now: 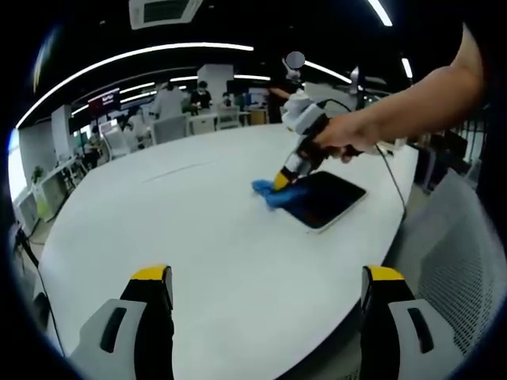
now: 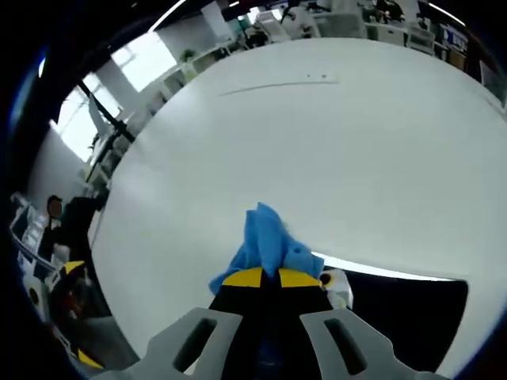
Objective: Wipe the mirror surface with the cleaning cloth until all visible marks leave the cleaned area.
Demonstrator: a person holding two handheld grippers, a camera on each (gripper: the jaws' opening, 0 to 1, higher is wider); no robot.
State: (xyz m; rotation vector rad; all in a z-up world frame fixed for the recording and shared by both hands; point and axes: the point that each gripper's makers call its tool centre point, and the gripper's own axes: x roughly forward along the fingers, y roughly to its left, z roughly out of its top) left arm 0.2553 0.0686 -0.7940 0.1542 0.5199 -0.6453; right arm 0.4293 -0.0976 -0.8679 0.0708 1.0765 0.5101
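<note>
A dark rectangular mirror (image 1: 323,198) with a pale rim lies flat on the white table (image 1: 198,229). A blue cleaning cloth (image 1: 273,192) rests against its near-left edge. My right gripper (image 1: 283,179), held by a person's hand, is shut on the blue cloth and presses it down there. In the right gripper view the blue cloth (image 2: 265,245) bunches out past the closed yellow-tipped jaws of my right gripper (image 2: 271,279), with the dark mirror (image 2: 404,313) at lower right. My left gripper (image 1: 268,277) hovers open over the table's near edge, holding nothing.
The big white table stretches away, with a thin dark line (image 2: 277,84) across it. Desks, chairs and several people (image 1: 170,99) fill the office behind. A grey mesh chair (image 1: 455,253) stands at the table's right edge. A cable (image 1: 394,178) trails from the right gripper.
</note>
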